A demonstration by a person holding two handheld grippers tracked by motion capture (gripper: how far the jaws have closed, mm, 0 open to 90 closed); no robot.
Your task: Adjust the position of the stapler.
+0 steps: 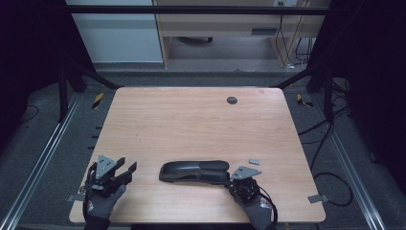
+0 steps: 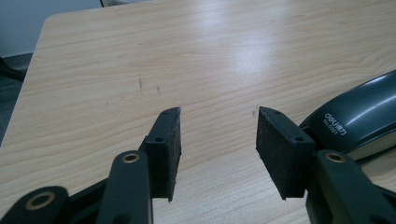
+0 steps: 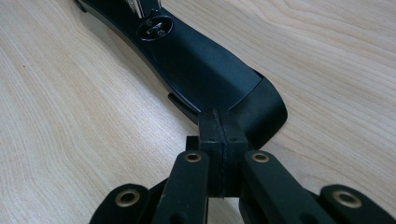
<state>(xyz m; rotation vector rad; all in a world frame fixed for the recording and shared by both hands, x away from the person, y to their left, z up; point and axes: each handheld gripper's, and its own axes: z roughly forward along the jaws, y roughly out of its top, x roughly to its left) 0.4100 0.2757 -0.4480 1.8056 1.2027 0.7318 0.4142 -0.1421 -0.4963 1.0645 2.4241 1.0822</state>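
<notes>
Nearest the person, the right tool point(image 3: 223, 140) has its pads pressed flat together with nothing between them, its tip touching the near end of the long black plastic stapler point(image 1: 194, 171) – which lies flat on the pale wooden counter point(image 1: 191, 115) by the front edge. The left tool point(image 2: 217, 140) rests on the counter left of the stapler, jaws partly apart over bare wood – holding nothing. A small grey piece point(image 1: 253, 162) lies just beyond the right tool.
</notes>
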